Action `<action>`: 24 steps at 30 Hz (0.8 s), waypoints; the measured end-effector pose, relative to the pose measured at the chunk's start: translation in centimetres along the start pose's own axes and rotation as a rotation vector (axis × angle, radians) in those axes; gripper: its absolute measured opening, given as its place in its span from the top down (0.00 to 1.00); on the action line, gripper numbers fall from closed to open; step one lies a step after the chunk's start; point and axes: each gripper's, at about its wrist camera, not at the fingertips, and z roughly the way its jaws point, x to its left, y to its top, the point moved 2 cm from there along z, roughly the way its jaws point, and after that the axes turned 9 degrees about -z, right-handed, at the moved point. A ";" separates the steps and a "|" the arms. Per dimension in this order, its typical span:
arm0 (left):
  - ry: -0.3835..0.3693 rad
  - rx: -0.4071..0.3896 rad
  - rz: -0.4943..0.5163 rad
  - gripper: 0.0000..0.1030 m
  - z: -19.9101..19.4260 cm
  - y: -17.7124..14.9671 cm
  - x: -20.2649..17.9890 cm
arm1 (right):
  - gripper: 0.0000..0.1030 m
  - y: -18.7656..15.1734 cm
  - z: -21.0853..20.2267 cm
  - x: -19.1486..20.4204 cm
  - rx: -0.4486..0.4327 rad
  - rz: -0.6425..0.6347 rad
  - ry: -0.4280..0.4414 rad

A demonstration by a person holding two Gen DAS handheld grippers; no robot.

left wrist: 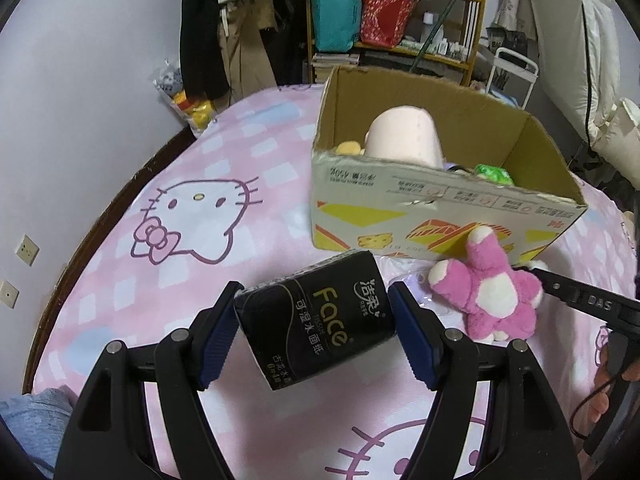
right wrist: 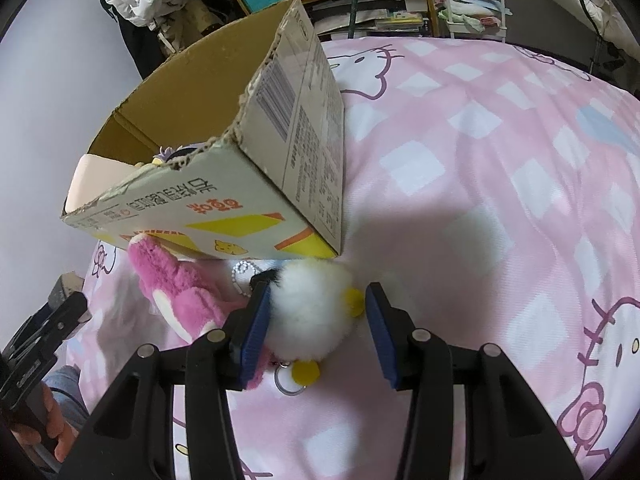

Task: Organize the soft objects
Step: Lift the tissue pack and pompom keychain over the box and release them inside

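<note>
Black tissue pack [left wrist: 316, 320] sits clamped between the left gripper's [left wrist: 314, 330] jaws, lifted off the pink bed sheet [left wrist: 120, 280]. Ahead of them stands the cardboard box [left wrist: 440, 216], a pale roll [left wrist: 404, 136] inside. Right of the jaws lies a pink plush [left wrist: 488, 292] against the box front. The right gripper's [right wrist: 316, 330] jaws stand partly open around a white fluffy toy [right wrist: 312, 312]; only the left pad touches it.

Soft things by the cardboard box [left wrist: 440, 216]

A black tissue pack [left wrist: 316, 316] is hanging tilted before it — pink plush [left wrist: 488, 296] and white fluffy toy [right wrist: 312, 316] are lying against its front.
</note>
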 end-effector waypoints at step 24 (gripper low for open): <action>-0.064 -0.098 0.008 0.30 -2.2 0.5 -0.5 | 0.99 0.1 0.5 0.3 -0.011 0.019 0.015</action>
